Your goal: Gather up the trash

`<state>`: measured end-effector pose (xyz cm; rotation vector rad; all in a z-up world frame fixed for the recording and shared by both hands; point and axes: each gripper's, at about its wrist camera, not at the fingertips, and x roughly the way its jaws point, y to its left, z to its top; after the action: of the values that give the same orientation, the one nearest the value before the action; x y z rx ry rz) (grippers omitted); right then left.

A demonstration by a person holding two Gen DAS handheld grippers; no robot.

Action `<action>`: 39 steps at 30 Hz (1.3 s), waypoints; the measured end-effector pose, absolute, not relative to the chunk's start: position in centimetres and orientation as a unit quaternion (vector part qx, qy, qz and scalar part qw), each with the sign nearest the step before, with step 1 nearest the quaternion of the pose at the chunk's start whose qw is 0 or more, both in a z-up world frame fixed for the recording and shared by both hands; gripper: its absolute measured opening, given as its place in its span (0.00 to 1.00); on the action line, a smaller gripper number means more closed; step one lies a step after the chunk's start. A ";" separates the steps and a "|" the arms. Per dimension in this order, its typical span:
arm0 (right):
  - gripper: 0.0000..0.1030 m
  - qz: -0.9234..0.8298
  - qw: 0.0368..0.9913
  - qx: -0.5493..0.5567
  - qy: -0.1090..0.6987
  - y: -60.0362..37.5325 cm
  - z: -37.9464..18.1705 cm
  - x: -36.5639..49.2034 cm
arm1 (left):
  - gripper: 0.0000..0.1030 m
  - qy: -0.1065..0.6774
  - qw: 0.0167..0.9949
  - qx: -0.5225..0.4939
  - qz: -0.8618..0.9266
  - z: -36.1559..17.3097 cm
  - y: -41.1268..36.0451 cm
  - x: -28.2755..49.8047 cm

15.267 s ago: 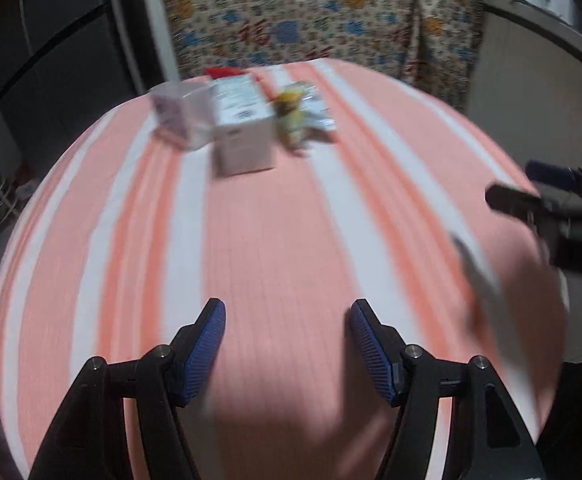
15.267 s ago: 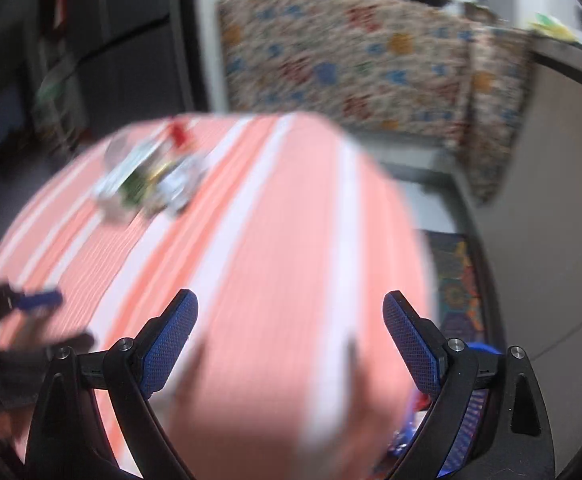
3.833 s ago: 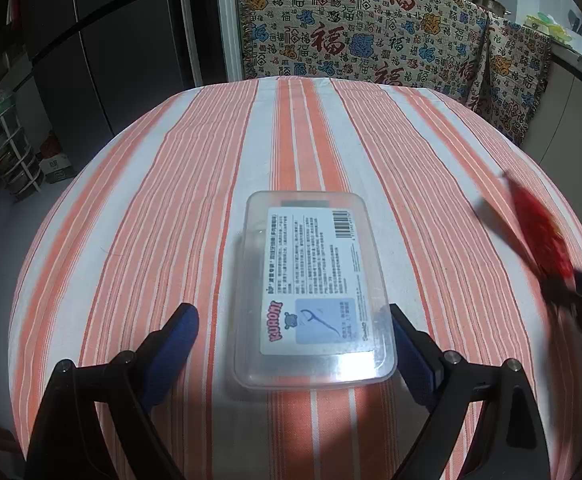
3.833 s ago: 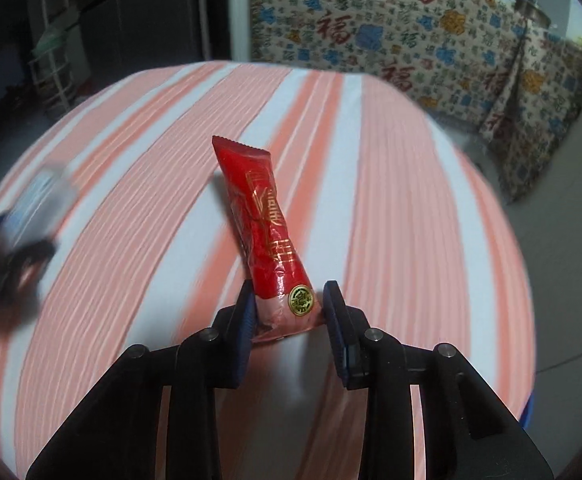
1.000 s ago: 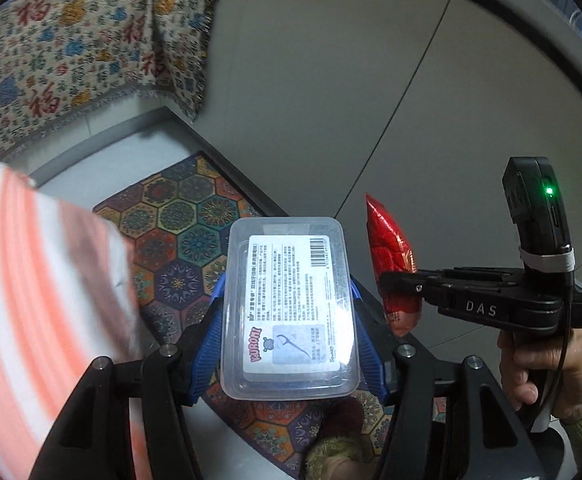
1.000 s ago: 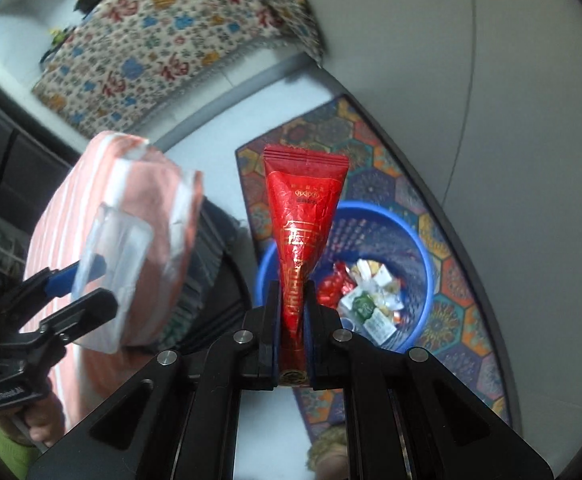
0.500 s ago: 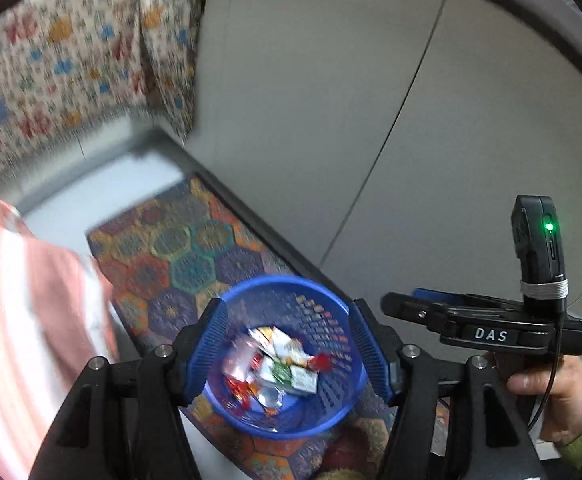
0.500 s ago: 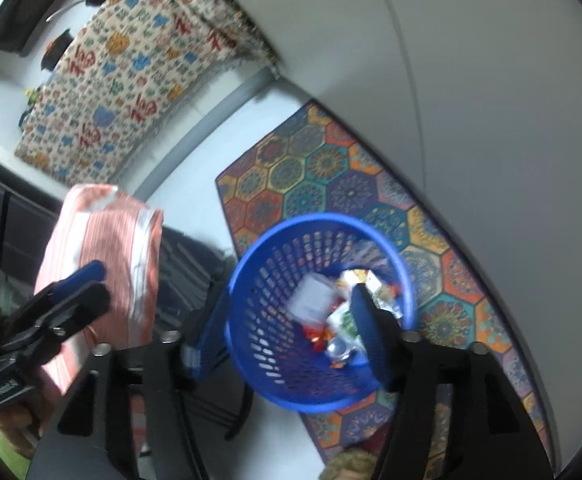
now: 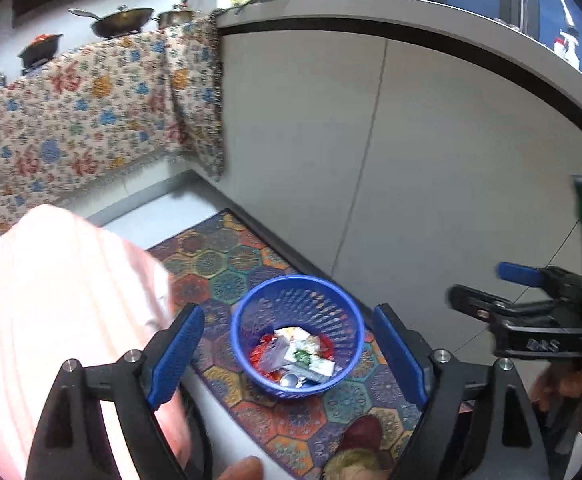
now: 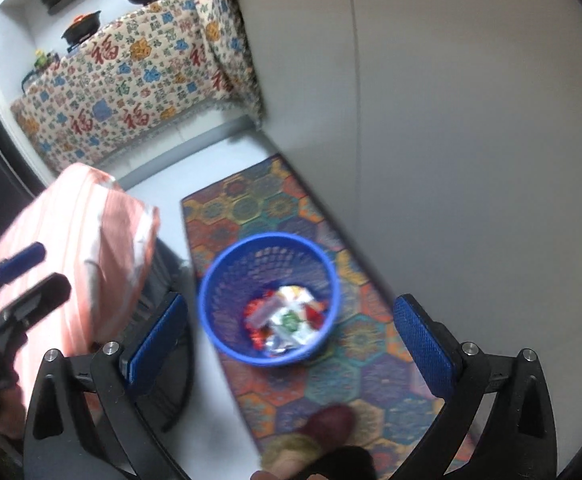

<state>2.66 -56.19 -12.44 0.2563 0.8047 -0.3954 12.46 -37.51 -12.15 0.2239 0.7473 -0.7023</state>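
Hanging above the blue basket, both tools, left tool and right tool, gape empty.

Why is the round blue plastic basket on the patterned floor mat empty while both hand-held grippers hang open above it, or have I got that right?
Not quite: the round blue plastic basket is not empty. The left wrist view shows crumpled wrappers and packets lying in its bottom. The rest holds: it stands on the patterned floor mat, and the left hand-held gripper and right hand-held gripper are both open above it.
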 end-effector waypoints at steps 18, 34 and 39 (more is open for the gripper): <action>1.00 -0.175 0.895 0.119 0.393 -49.4 -10.7 -2.5 | 0.85 0.409 0.859 0.116 -0.286 -12.1 -34.3 10.6; 1.00 -0.176 0.889 0.131 0.401 -48.9 -11.2 -2.6 | 0.85 0.415 0.859 0.116 -0.277 -12.3 -34.2 10.7; 1.00 -0.174 0.889 0.133 0.403 -48.9 -11.2 -2.7 | 0.85 0.416 0.857 0.118 -0.279 -12.3 -34.2 10.8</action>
<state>-2.67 -48.85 -11.20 0.2763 0.8370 -0.3615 10.76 -34.21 -12.34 0.2476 0.8744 -0.5857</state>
